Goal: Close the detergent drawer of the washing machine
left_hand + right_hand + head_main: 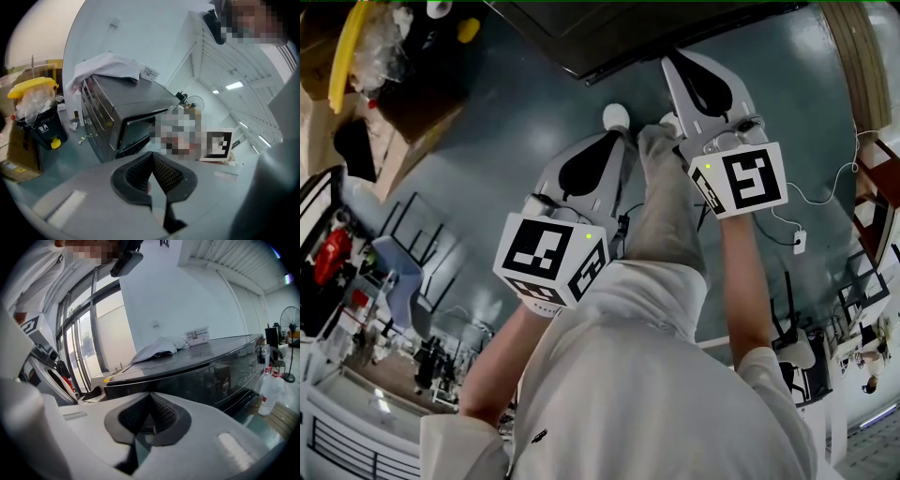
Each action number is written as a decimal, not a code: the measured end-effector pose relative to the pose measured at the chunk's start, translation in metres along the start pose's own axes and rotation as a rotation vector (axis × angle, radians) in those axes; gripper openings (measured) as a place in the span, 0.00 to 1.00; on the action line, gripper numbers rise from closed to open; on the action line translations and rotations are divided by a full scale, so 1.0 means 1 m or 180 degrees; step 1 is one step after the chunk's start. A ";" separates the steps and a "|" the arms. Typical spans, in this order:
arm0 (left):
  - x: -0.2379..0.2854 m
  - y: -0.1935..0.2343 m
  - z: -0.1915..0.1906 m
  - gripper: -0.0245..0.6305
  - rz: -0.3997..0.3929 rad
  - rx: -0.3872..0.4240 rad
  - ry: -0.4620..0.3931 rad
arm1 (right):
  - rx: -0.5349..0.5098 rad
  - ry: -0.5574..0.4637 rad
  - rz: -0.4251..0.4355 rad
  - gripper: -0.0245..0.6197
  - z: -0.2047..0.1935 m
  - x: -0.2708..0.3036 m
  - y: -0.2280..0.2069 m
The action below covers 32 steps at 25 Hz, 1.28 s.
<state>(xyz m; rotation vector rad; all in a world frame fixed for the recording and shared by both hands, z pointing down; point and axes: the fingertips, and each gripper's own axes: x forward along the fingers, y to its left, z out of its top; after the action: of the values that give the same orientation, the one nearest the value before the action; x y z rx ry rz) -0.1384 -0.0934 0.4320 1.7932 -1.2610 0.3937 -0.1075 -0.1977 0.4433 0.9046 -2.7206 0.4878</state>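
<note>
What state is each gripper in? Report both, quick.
Left gripper: closed, jaws together, holding nothing.
Right gripper: closed, jaws together, holding nothing.

Black bin (41, 130), yellow lid, stuffed with plastic. Cardboard box (18, 157) just beside it. Fan (290, 317) at far right.

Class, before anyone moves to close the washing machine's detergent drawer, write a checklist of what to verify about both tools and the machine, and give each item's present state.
1. Is the left tool empty, jaws together? Ok.
2. Is the right tool empty, jaws together? Ok.
3. Is the washing machine ahead of both tools? Ok.
4. Is the detergent drawer found and seen open? Cannot tell.
5. Is either tool against the machine? Not ok, both are apart from it.
6. Is the white cloth on the machine's top away from the tools? Ok.
</note>
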 end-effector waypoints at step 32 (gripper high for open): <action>-0.024 -0.019 0.013 0.06 0.0070 0.0108 -0.0223 | -0.0001 -0.0006 -0.0091 0.04 0.016 0.004 0.001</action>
<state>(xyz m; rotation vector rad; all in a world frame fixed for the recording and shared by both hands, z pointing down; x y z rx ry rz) -0.1347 -0.0881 0.3993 1.8370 -1.3308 0.3696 -0.1129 -0.2051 0.4292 0.9430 -2.7053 0.4812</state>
